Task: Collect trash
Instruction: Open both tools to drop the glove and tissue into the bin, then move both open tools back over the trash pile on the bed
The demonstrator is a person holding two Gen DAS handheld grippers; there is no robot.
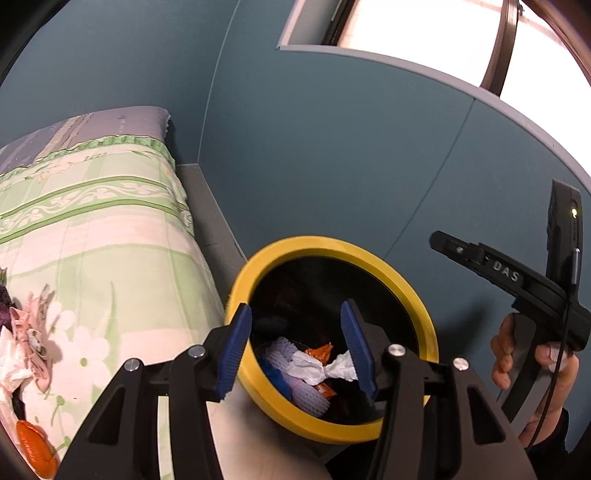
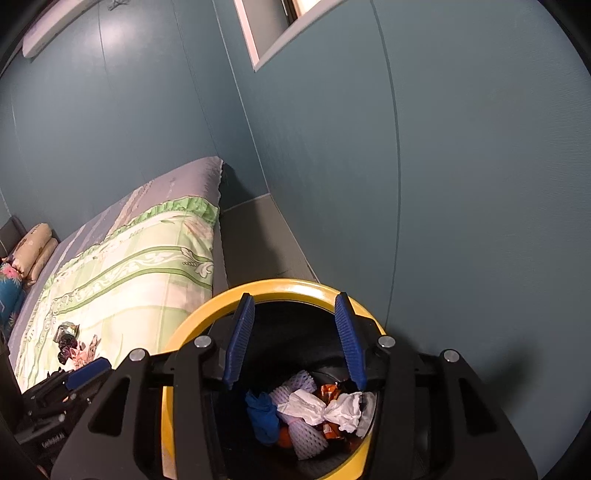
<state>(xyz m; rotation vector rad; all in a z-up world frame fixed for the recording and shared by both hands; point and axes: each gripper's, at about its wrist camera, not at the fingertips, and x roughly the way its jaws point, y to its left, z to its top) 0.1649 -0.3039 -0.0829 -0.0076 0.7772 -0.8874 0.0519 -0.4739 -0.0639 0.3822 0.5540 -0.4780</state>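
Observation:
A black bin with a yellow rim [image 1: 332, 245] [image 2: 280, 286] stands between the bed and the blue wall. Inside lie crumpled white tissue [image 1: 317, 369] [image 2: 325, 408], lilac foam netting [image 2: 306, 432], an orange wrapper [image 1: 320, 352] and a blue item [image 2: 262, 413]. My left gripper [image 1: 295, 347] is open and empty over the bin's mouth. My right gripper [image 2: 295, 339] is open and empty over the bin; its body shows in the left wrist view [image 1: 517, 280]. On the bed lie white tissue [image 1: 11, 362], a pink wrapper [image 1: 35, 332], an orange item [image 1: 35, 450] and dark wrappers [image 2: 68, 341].
The bed with a green floral quilt [image 1: 96, 229] [image 2: 140, 258] fills the left. Pillows [image 2: 35, 247] lie at its far end. A blue wall [image 1: 332, 147] [image 2: 461, 184] stands close behind the bin, with a window [image 1: 424, 33] above. A narrow grey floor strip [image 2: 255, 240] runs beside the bed.

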